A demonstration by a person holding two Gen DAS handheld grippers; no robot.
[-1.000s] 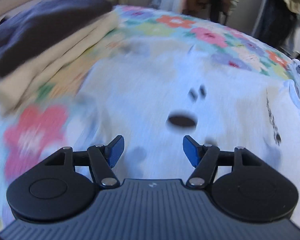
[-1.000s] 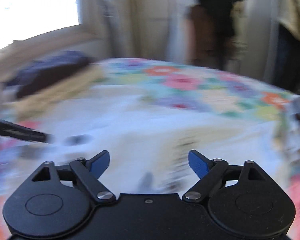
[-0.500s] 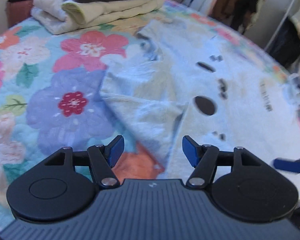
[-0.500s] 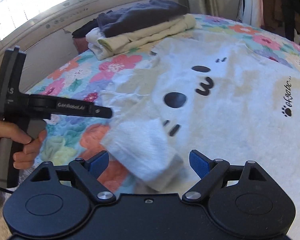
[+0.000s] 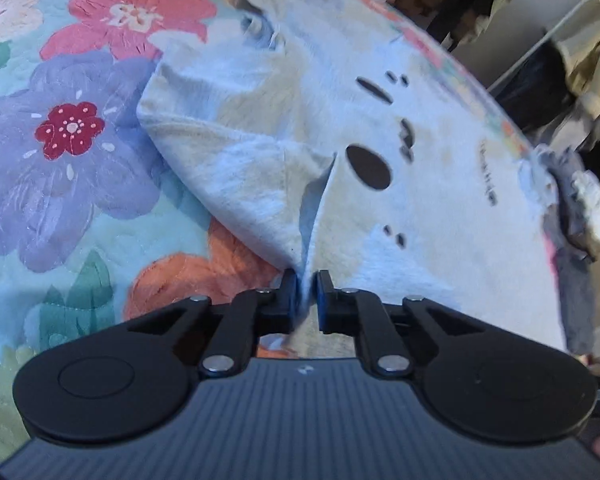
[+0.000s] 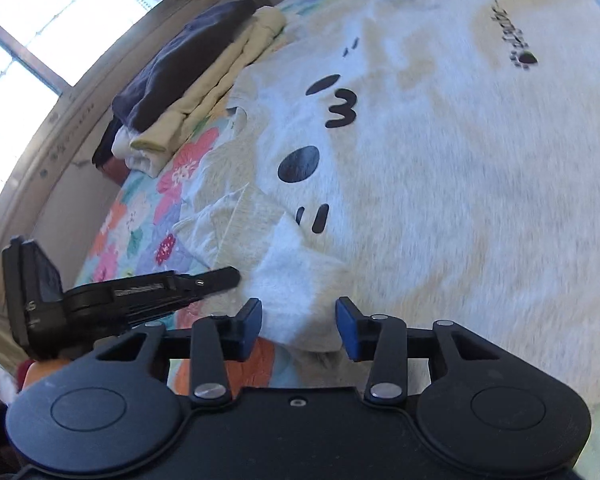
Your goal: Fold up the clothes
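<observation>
A light grey T-shirt point(image 5: 420, 184) with a black cat-face print lies spread face up on the bed. My left gripper point(image 5: 305, 296) is at the near edge of the shirt's sleeve point(image 5: 236, 168). Its jaws are closing, and they pinch a ridge of fabric between the pads. In the right wrist view, the left gripper point(image 6: 230, 276) reaches in from the left onto the same sleeve point(image 6: 292, 280). My right gripper point(image 6: 299, 328) sits just beside it at the hem. Its jaws are closing with the sleeve's edge between them, but the blue pads stand apart from the cloth. The print point(image 6: 300, 164) shows plainly.
The bed carries a floral quilt point(image 5: 68, 184). A stack of folded clothes point(image 6: 188, 92), dark on top and cream below, sits at the far corner under a window point(image 6: 40, 20). A crumpled grey cloth point(image 5: 580, 240) lies at the shirt's right edge. Hanging garments point(image 5: 560, 40) stand beyond the bed.
Both grippers dropped toward the near sleeve of the shirt. The left jaws went from wide open to pinched on the fabric. The right jaws narrowed around the sleeve's hem.
</observation>
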